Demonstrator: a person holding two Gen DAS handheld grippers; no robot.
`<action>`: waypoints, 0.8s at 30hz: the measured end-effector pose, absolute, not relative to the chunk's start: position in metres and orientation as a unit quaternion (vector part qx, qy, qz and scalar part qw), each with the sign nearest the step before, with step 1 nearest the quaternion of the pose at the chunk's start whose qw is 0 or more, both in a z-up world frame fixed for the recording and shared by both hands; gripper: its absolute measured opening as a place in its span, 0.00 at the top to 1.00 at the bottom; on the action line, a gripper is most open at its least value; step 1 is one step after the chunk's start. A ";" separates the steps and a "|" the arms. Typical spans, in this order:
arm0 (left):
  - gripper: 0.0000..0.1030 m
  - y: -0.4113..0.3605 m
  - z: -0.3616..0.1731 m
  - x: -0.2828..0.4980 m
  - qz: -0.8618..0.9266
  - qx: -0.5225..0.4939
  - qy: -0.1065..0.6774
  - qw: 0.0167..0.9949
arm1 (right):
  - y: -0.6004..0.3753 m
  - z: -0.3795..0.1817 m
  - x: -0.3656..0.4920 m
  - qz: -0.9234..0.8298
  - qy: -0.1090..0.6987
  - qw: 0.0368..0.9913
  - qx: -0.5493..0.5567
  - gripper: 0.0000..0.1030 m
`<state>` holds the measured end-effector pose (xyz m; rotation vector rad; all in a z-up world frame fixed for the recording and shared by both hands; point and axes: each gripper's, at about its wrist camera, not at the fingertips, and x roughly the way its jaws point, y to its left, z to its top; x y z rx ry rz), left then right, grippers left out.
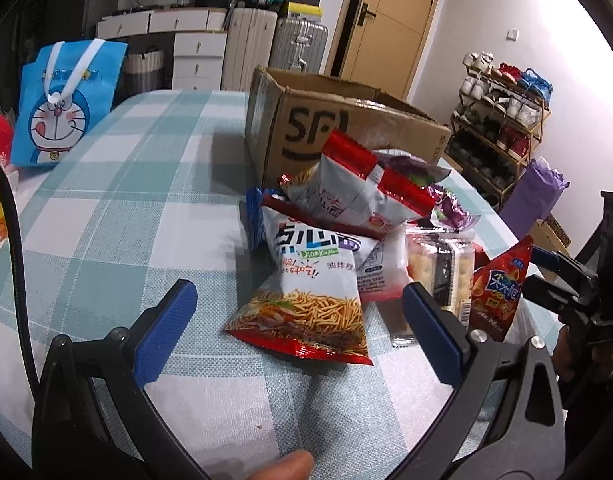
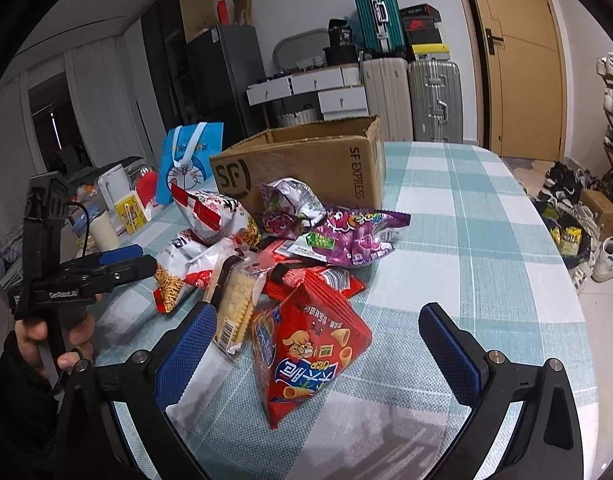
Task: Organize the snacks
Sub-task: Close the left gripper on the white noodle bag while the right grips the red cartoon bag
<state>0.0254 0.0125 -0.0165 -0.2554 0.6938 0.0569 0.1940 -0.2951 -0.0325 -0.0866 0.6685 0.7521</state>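
Red cone-snack bag (image 2: 312, 354) lies on the checked tablecloth (image 2: 486, 240) directly ahead of the right gripper (image 2: 318, 354), between its spread fingers, long axis toward the cardboard box (image 2: 306, 160) (left gripper (image 1: 302, 330) likewise spread, empty, facing the noodle-snack bag (image 1: 310, 300))

A heap of snack bags (image 2: 274, 248) lies on the table (image 2: 486, 240), directly before an open SF cardboard box (image 2: 306, 164). The corn-cone bag (image 2: 310, 352) sits nearest, a cracker pack (image 2: 234, 308) touching its left. A Doraemon tote bag (image 1: 66, 100) stands well left of the box.
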 end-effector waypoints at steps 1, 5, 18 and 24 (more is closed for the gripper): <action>0.01 0.012 -0.017 0.027 0.029 -0.123 0.341 0.932 | -0.294 -0.033 0.195 0.360 0.325 0.873 -0.045 0.00; 0.01 0.013 -0.020 0.034 0.029 -0.120 0.354 0.927 | -0.291 -0.039 0.197 0.345 0.349 0.869 -0.061 0.00; 0.22 0.027 -0.041 0.072 0.027 -0.148 0.413 0.898 | -0.273 -0.059 0.209 0.346 0.405 0.842 -0.089 0.05; 0.39 0.026 -0.042 0.074 0.013 -0.151 0.411 0.899 | -0.267 -0.063 0.214 0.353 0.420 0.831 -0.092 0.13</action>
